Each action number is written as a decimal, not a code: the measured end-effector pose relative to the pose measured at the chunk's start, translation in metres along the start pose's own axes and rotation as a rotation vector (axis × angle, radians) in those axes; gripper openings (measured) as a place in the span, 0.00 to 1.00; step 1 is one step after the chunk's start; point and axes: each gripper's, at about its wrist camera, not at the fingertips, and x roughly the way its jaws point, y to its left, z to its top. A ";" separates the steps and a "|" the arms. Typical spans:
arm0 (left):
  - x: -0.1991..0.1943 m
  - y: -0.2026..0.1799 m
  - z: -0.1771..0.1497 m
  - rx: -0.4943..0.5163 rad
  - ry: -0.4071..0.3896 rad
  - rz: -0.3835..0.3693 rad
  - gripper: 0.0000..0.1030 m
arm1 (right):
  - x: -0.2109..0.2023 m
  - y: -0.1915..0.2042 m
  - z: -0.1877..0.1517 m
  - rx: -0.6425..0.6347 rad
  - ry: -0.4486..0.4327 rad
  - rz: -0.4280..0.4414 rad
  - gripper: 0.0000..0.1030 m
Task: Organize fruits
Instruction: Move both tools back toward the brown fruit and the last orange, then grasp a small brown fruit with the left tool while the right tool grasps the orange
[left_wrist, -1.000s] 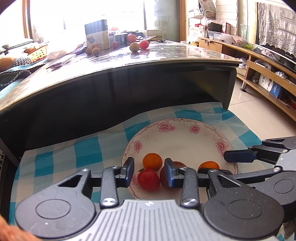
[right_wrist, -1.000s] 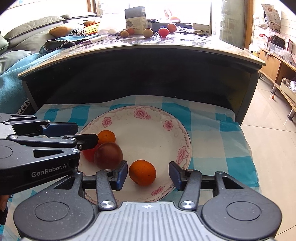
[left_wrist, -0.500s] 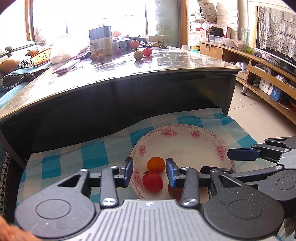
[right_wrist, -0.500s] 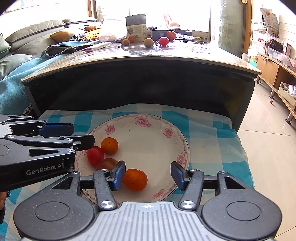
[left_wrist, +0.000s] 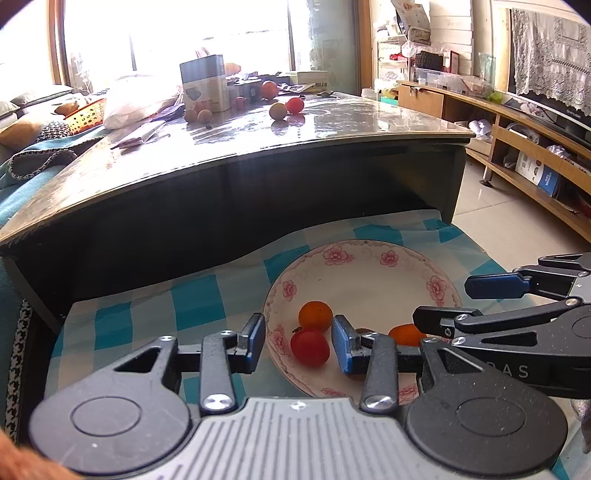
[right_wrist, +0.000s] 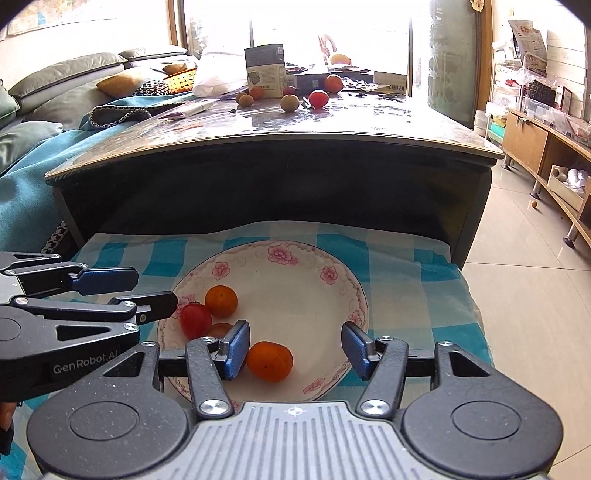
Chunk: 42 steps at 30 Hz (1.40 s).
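The left tool (left_wrist: 298, 341) hangs wide apart and empty over the near left rim of the plate (right_wrist: 295, 291). The right tool (right_wrist: 294, 349) is likewise spread wide and holds nothing, over the plate's near edge. On the plate, a red tomato (left_wrist: 309, 347) lies near the left rim, touching a small orange (left_wrist: 315, 316) behind it; a dark fruit (right_wrist: 221, 328), mostly hidden, sits just beside the tomato. A second orange (right_wrist: 269, 360) lies toward the near edge. The plate rests on a blue checked cloth (right_wrist: 406, 266). Behind the plate stands a desk (right_wrist: 295, 125) bearing more fruit (right_wrist: 289, 102).
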 end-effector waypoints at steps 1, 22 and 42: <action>-0.002 0.001 -0.001 -0.001 -0.001 0.001 0.47 | -0.002 0.001 -0.001 -0.002 0.000 0.002 0.50; -0.058 0.029 -0.092 0.094 0.150 -0.064 0.47 | -0.028 0.064 -0.052 -0.187 0.140 0.151 0.50; -0.024 0.028 -0.113 0.109 0.187 -0.146 0.46 | 0.010 0.075 -0.062 -0.246 0.211 0.225 0.48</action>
